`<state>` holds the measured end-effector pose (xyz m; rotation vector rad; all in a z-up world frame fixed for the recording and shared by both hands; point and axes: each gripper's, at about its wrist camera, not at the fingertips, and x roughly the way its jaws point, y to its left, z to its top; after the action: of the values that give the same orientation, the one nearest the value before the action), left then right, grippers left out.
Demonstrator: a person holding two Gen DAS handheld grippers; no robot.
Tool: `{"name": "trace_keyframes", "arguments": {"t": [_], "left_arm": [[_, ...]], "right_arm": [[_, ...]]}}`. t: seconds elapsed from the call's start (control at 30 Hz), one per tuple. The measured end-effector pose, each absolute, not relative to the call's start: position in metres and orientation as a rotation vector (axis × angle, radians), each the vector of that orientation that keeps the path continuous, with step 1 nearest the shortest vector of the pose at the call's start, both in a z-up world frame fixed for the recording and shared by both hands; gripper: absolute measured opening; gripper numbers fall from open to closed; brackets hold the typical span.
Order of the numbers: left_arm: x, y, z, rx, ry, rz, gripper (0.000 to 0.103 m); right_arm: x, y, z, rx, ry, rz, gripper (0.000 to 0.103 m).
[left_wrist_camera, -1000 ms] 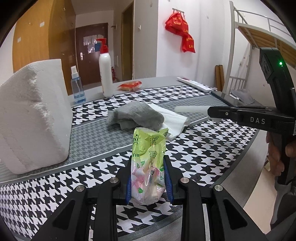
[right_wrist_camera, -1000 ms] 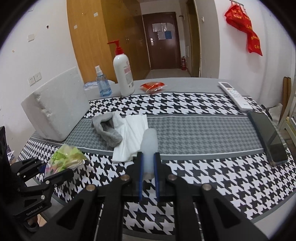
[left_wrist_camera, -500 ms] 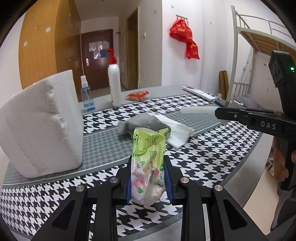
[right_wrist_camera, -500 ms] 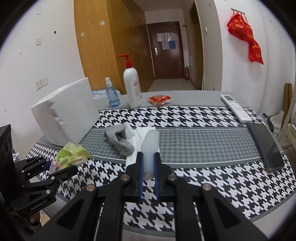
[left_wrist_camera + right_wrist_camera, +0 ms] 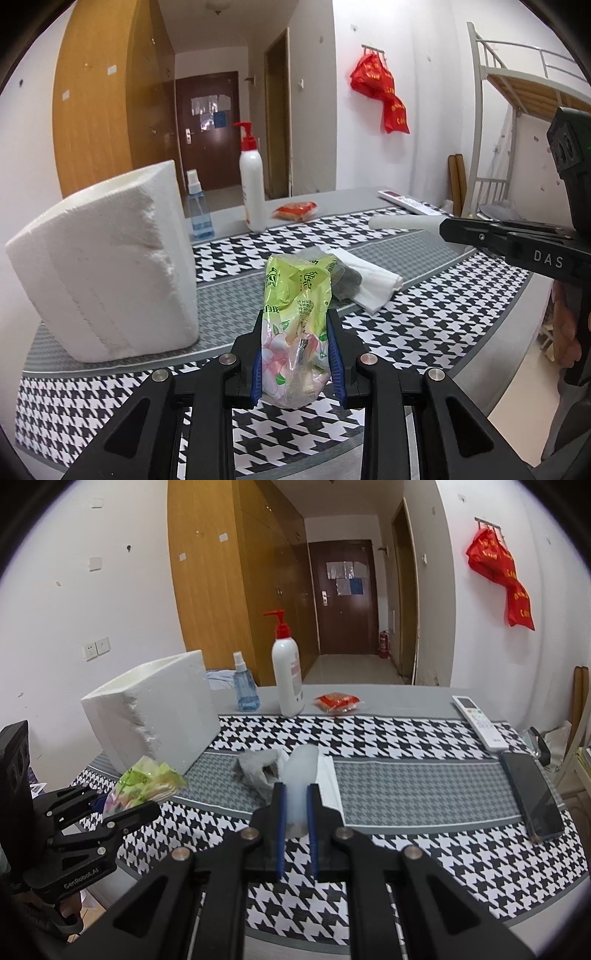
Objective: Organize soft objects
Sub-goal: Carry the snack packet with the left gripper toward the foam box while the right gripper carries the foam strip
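My left gripper [image 5: 297, 354] is shut on a green flowered tissue packet [image 5: 295, 317], held above the table's front left edge; the packet also shows in the right wrist view [image 5: 147, 782]. My right gripper [image 5: 295, 808] is shut on a soft translucent white piece [image 5: 301, 775], held above the front of the table; the piece shows from the side in the left wrist view [image 5: 402, 222]. A grey sock [image 5: 258, 768] lies on a folded white cloth [image 5: 328, 775] in the middle of the table.
A big white foam block [image 5: 155, 716] stands at the left. A spray bottle [image 5: 243, 690], a pump bottle [image 5: 286, 679] and a red packet [image 5: 337, 701] stand at the back. A remote [image 5: 478, 720] and a phone [image 5: 532, 794] lie at the right.
Both grippers have risen and drawn back from the table with their loads. The table and foam block sit lower and farther in both views. Grips are unchanged.
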<state>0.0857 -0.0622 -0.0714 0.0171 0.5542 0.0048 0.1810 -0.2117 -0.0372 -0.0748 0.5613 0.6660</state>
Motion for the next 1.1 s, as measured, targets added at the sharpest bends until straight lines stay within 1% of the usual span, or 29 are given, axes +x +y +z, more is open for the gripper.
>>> {"name": "trace_keyframes", "arguments": {"t": [1.1], "left_arm": [[0.078, -0.038, -0.008, 0.027, 0.407, 0.089, 0.030]], "right_arm": [[0.172, -0.186, 0.004, -0.077, 0.430, 0.738, 0.013]]}}
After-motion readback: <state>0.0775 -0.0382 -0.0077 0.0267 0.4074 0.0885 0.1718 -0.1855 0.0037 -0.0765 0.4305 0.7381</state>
